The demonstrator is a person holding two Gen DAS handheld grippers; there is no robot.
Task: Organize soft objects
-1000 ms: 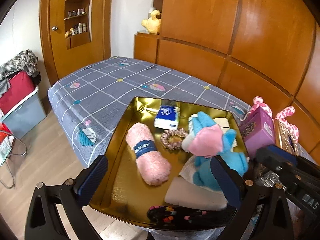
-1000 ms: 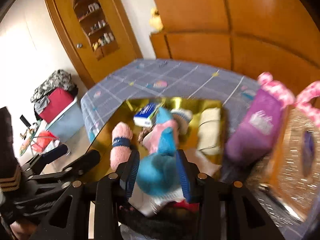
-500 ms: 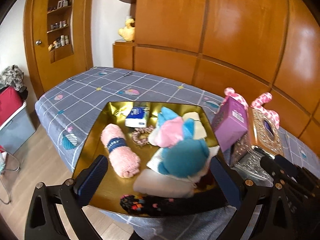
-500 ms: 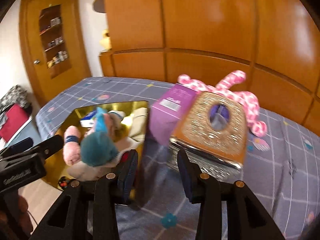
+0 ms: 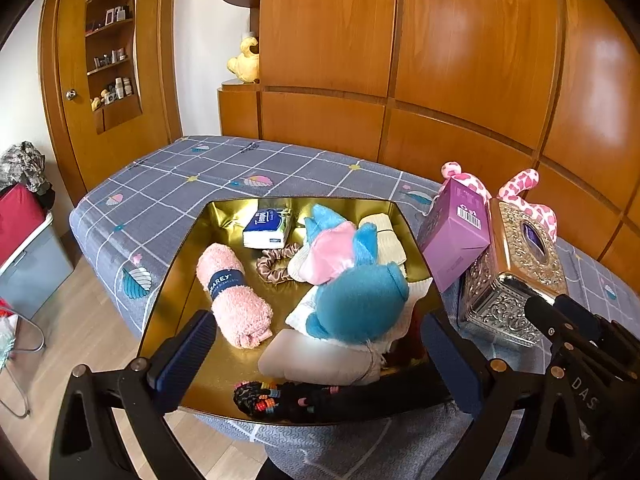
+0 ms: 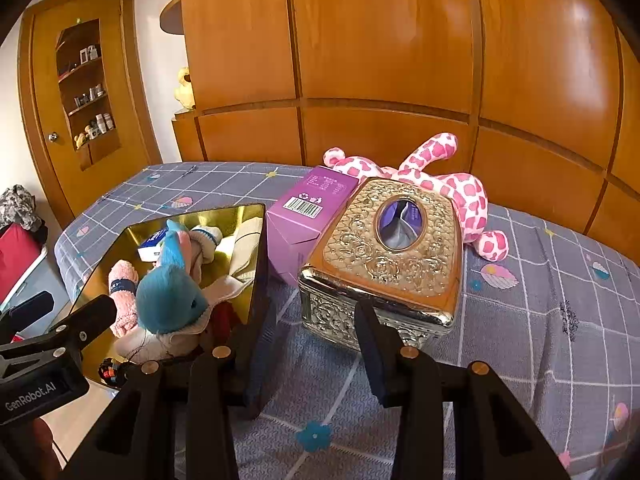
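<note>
A gold tray (image 5: 188, 264) on the bed holds a blue and pink plush toy (image 5: 356, 300), a rolled pink towel (image 5: 234, 300), a tissue pack (image 5: 266, 226), a scrunchie (image 5: 276, 268) and folded cloths. My left gripper (image 5: 316, 356) is open and empty above the tray's near edge. My right gripper (image 6: 312, 348) is open and empty, facing an ornate gold tissue box (image 6: 388, 256). A pink spotted plush giraffe (image 6: 452, 184) lies behind that box. The tray (image 6: 256, 280) and blue plush (image 6: 168, 304) show at the left of the right wrist view.
A purple carton (image 6: 304, 224) leans between tray and tissue box, also in the left wrist view (image 5: 456, 236). The grey checked bedspread (image 6: 540, 320) stretches right. Wooden panels (image 5: 440, 60) back the bed. A storage bin with clothes (image 5: 24, 240) stands on the floor at left.
My right gripper let go of the blue plush, which now rests in the tray, and swung right to face the tissue box. My left gripper drew back slightly.
</note>
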